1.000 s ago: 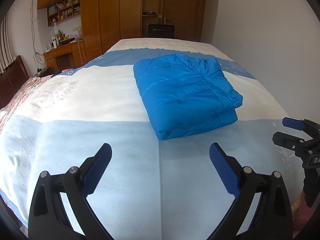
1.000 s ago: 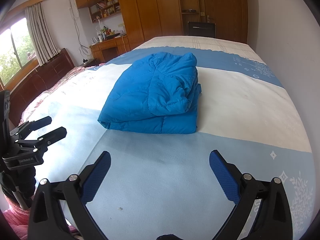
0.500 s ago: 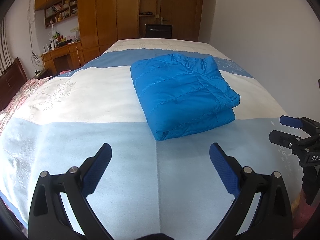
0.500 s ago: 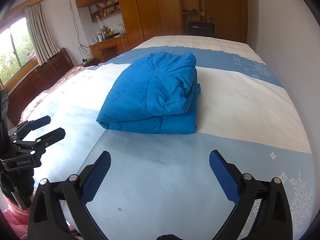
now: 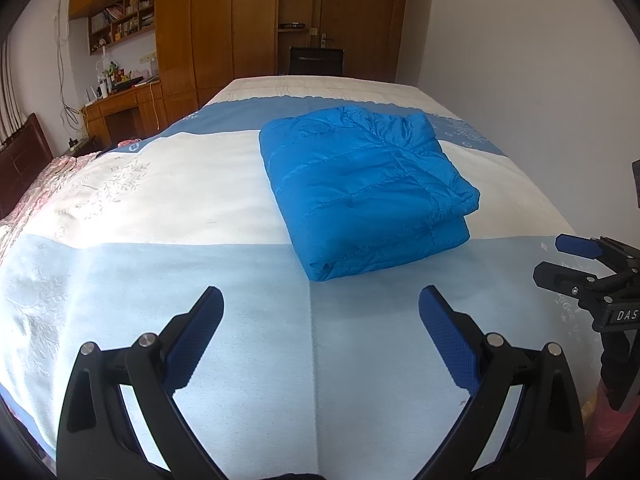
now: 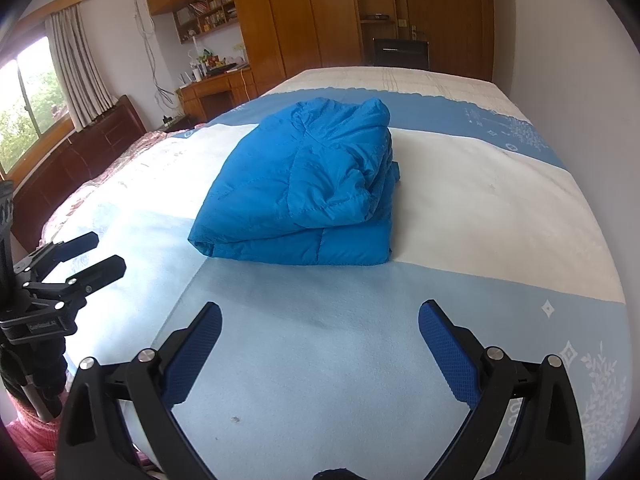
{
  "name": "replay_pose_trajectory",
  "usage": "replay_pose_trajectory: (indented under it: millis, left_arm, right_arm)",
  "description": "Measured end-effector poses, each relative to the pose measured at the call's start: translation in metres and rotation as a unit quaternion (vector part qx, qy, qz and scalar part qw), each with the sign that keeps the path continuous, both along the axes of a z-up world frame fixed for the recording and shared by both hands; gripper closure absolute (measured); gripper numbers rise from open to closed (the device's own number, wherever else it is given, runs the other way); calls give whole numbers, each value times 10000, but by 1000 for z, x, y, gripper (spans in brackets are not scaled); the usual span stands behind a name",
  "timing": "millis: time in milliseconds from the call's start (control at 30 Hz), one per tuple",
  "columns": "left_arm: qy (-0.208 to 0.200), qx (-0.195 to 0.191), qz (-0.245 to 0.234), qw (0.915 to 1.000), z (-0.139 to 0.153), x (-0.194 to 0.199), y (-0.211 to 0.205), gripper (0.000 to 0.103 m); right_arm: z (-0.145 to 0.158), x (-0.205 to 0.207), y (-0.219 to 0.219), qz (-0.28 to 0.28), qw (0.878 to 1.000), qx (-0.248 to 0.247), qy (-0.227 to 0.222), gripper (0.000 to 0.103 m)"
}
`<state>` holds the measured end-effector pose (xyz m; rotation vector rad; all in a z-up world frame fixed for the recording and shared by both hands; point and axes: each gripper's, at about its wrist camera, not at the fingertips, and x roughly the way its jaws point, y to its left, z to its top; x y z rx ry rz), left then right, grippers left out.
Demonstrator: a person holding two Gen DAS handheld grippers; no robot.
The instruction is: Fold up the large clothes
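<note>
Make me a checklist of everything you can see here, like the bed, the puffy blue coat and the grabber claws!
Surface: bed with blue-and-white cover, mostly flat.
Job's things: blue puffy jacket folded in a neat bundle mid-bed.
Clutter: nothing seen on the bed besides the jacket.
Grippers: left gripper open, empty, short of the jacket; right gripper likewise.
Cables: wires hang on the wall by the desk.
Surroundings: wooden wardrobe, curtained window.
</note>
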<state>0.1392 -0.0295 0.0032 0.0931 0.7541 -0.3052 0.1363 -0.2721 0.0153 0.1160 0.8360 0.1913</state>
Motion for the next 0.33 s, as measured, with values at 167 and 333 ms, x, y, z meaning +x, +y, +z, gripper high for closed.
replay_pose_trajectory:
  millis: [167, 333]
  left_arm:
    - [22, 2, 25, 10000, -1, 1, 1, 6]
    - [43, 23, 27, 10000, -2, 2, 1, 6]
  right_arm:
    - [0, 1, 0, 2, 10000, -3, 3, 4]
    - [-1, 1, -1, -4, 10000, 6, 24, 4]
